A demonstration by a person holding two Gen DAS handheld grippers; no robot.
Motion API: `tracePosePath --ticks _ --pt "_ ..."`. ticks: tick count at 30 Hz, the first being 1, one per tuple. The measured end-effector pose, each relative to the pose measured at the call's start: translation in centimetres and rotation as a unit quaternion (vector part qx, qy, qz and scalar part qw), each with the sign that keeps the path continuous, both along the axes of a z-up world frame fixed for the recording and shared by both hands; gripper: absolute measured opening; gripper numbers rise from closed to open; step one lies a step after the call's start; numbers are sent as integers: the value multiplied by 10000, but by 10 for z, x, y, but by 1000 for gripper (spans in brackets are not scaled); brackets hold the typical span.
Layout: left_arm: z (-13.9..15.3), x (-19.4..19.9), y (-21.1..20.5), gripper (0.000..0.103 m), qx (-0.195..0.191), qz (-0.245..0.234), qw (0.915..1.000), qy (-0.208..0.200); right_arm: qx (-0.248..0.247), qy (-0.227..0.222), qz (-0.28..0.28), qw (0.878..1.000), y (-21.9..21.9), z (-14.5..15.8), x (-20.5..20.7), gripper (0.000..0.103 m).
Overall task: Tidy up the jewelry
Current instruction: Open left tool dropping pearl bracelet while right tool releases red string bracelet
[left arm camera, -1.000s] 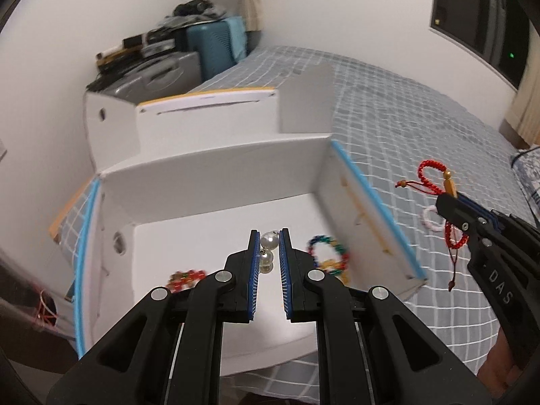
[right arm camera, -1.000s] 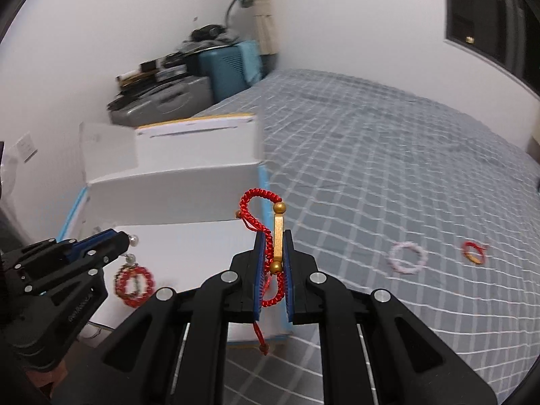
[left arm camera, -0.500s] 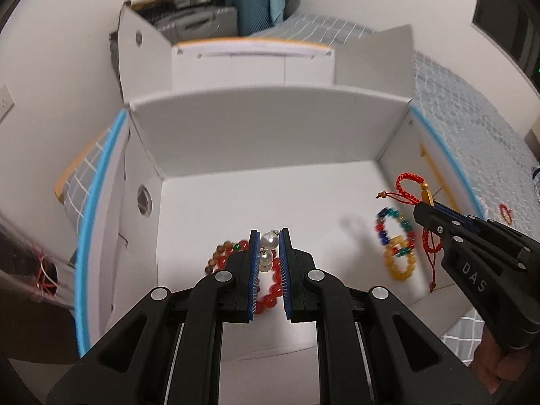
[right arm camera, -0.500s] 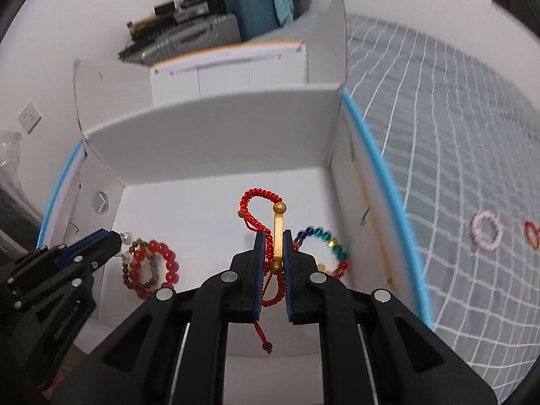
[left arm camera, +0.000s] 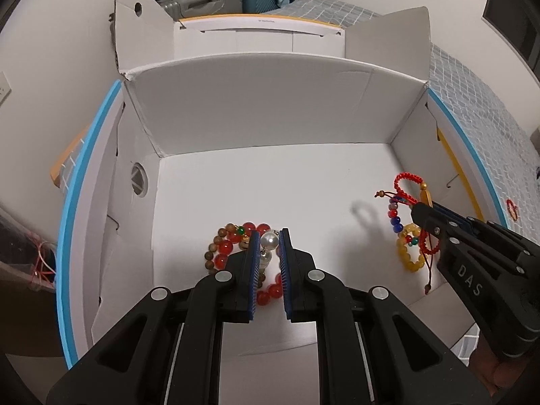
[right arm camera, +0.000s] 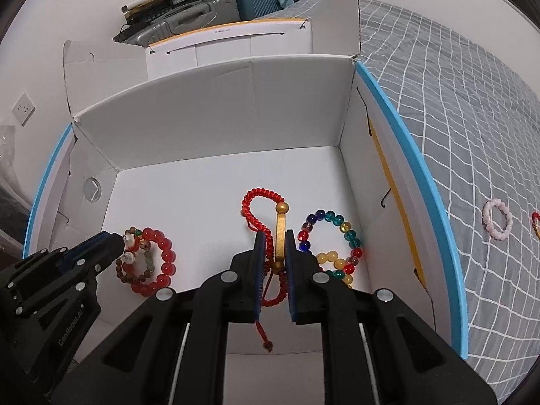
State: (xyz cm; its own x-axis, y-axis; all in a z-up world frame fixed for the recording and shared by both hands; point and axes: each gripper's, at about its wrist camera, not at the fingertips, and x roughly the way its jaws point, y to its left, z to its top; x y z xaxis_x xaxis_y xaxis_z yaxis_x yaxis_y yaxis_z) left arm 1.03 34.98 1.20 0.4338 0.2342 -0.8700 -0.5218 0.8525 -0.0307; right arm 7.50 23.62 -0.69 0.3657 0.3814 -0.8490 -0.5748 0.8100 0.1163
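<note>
An open white cardboard box (left arm camera: 270, 118) with blue edges fills both views. My left gripper (left arm camera: 269, 236) is shut on a pearl piece (left arm camera: 269, 241) and hangs just above a red bead bracelet (left arm camera: 222, 246) and a brown one on the box floor. My right gripper (right arm camera: 274, 236) is shut on a red cord bracelet (right arm camera: 263, 199) with a gold bar, low inside the box (right arm camera: 219, 108). Beside it lie a multicolour bead bracelet (right arm camera: 337, 222) and a yellow one (right arm camera: 334, 263). The left gripper's tip (right arm camera: 125, 239) shows at the left over the red beads (right arm camera: 165, 263).
The box flaps stand upright at the back. A grey checked bed cover (right arm camera: 472, 118) lies right of the box, with a pink bead ring (right arm camera: 497, 219) and a red ring (right arm camera: 536, 222) on it. Suitcases (right arm camera: 202, 10) are stacked by the wall behind.
Both grippers came forward and down from above the bed into the box, each still holding its piece. The box floor and the bracelets on it now look much closer.
</note>
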Motion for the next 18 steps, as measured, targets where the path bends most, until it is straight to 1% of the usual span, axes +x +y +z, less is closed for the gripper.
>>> tracePosePath --ticks 3,5,9,10,11,12,13,15,16,17,18 --pt "0 1 0 12 102 42 9999 31 -29 24 -11 10000 1 -2 2 12" --pt "-2 2 0 12 58 37 10000 58 -28 40 -9 10000 1 -3 2 13" --pt "2 0 0 13 173 120 9998 44 1 59 3 10000 0 -3 2 24" --pt "2 0 0 14 168 130 9998 45 2 53 11 10000 1 -3 1 25" --pt "3 -1 1 14 170 143 9997 52 16 48 31 10000 1 -2 0 29" --pt "3 -2 1 17 182 163 9997 59 28 39 41 10000 1 -1 -1 34" --pt "5 -3 1 20 179 181 9997 41 44 26 46 10000 1 0 -2 36" --pt "8 -6 0 37 214 204 9996 -5 68 -21 54 10000 1 4 -4 45" --pt "12 -8 0 39 249 221 9994 -53 93 -35 50 9999 1 5 -5 49" --pt "14 -9 -1 43 277 223 9993 -93 120 -50 34 9999 0 8 -6 54" --pt "16 -11 -2 46 341 225 9991 -121 144 -63 24 9999 -1 10 -7 57"
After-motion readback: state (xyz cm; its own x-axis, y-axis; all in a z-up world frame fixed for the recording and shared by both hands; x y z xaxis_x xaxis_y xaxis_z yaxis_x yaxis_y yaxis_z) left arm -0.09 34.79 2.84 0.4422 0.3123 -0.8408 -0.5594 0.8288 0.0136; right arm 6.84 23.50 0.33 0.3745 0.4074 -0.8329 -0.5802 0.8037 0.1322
